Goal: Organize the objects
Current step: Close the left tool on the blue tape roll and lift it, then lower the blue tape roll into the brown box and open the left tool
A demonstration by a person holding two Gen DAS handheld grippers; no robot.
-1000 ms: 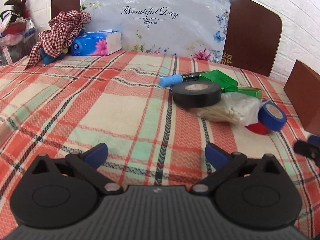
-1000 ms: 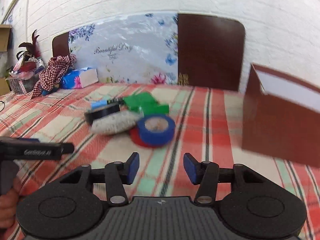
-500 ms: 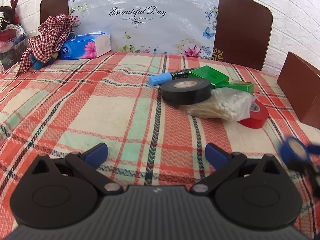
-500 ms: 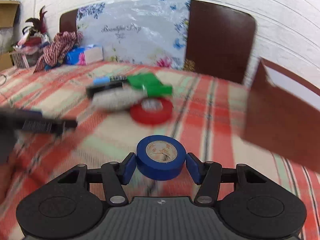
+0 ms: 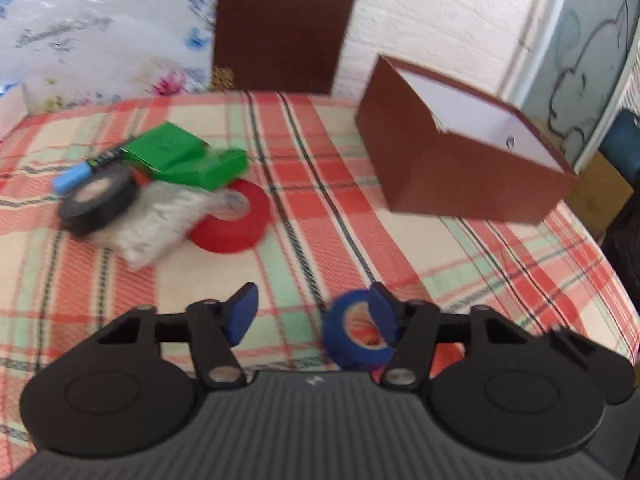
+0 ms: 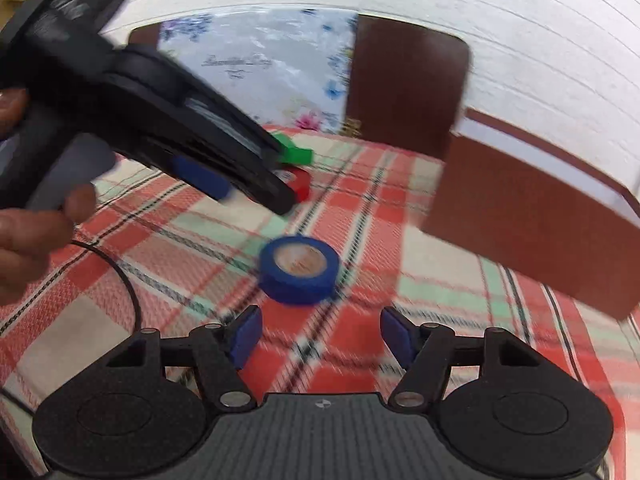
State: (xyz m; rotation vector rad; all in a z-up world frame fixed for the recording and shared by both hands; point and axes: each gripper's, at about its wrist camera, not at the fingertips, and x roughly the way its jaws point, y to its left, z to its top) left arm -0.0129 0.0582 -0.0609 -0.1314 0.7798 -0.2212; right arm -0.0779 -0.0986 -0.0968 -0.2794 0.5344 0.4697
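Note:
A blue tape roll point(image 6: 299, 270) lies flat on the plaid tablecloth, just ahead of my open right gripper point(image 6: 321, 336). In the left wrist view the same roll point(image 5: 354, 330) sits by the right finger of my open left gripper point(image 5: 312, 316); contact is unclear through blur. The left gripper's body point(image 6: 168, 128) hangs above and left of the roll in the right wrist view. A red tape roll point(image 5: 232, 218), black tape roll point(image 5: 96, 202), bag of cotton swabs point(image 5: 156, 222), green boxes point(image 5: 184, 160) and blue-capped marker point(image 5: 76, 176) lie clustered at left.
An open brown box point(image 5: 460, 168) with a white inside stands at the right on the plaid tablecloth point(image 5: 400, 240); it also shows in the right wrist view point(image 6: 532, 216). A brown chair back point(image 5: 280, 24) and floral board point(image 5: 100, 28) stand behind the table.
My right gripper let go of the blue tape roll and it now lies on the cloth. My left gripper swung right, closed partway and came over beside the roll.

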